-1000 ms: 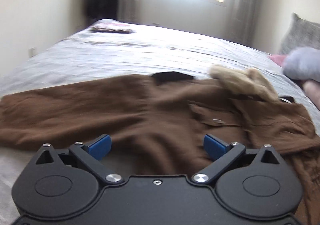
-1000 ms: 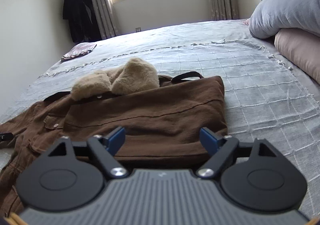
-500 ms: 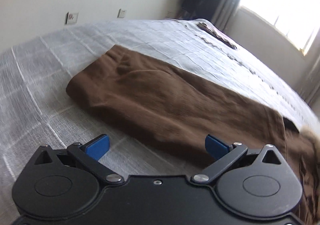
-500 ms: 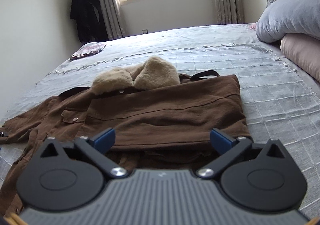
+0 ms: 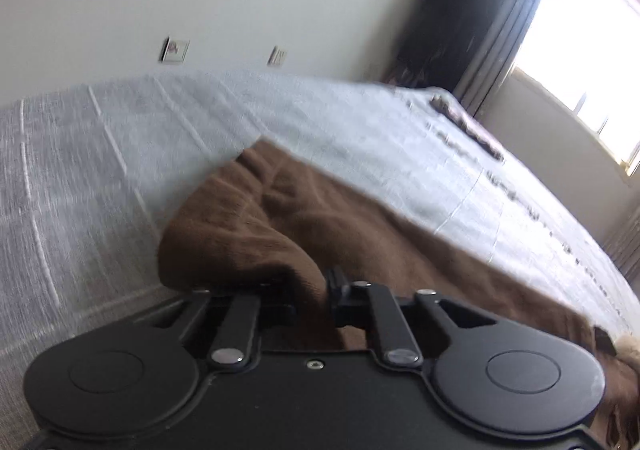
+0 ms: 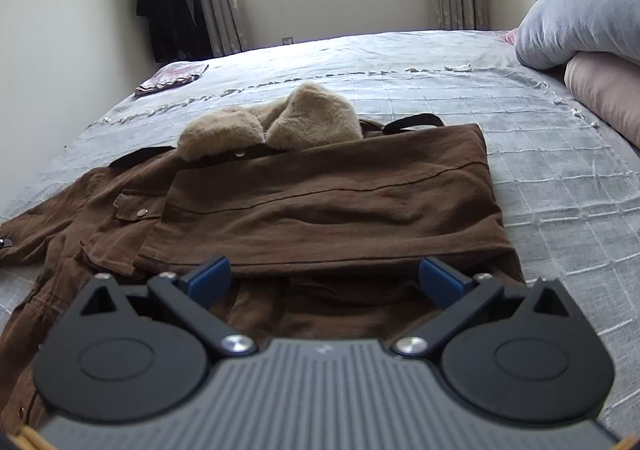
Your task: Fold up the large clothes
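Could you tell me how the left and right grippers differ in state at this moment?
The left gripper is shut on a fold of the brown jacket sleeve; the right gripper stands wide open and holds nothing. The left touches fabric; the right hovers above the folded jacket. Both point down at the bed.

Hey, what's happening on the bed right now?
A person with a handheld gripper in each hand is folding a brown coat with a fleece collar, spread on a grey bedspread. One sleeve already lies folded across the body. The left gripper has its jaws shut on a bunch of brown fabric at the end of the other sleeve. The right gripper hangs over the coat's near edge, jaws wide open, holding nothing.
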